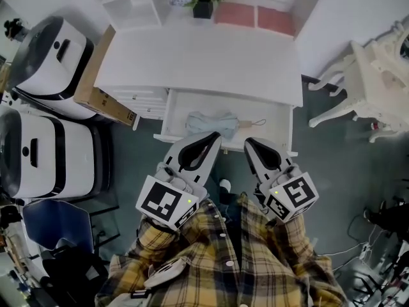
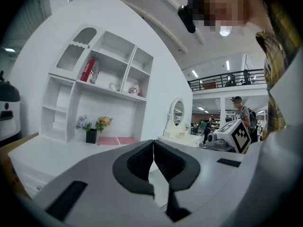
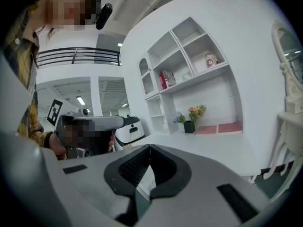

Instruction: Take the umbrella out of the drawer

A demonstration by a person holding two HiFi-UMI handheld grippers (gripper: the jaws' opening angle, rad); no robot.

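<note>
A folded pale blue umbrella (image 1: 211,121) lies across the open white drawer (image 1: 278,115) of the desk (image 1: 204,62), its light wooden handle (image 1: 251,123) pointing right. My left gripper (image 1: 215,134) hovers at the drawer's front edge, right over the near side of the umbrella, jaws shut and empty. My right gripper (image 1: 250,142) sits beside it, just right of the umbrella's body, also shut with nothing held. In the left gripper view the pads of the left gripper (image 2: 153,144) touch. In the right gripper view the right gripper (image 3: 150,148) is closed too. Neither gripper view shows the umbrella.
A black vase of flowers (image 1: 203,5) and pink pads (image 1: 255,16) sit at the desk's back under white shelves (image 2: 102,79). A cardboard box (image 1: 96,85) leans at the desk's left beside white machines (image 1: 48,62). An ornate white stand (image 1: 370,75) is at the right.
</note>
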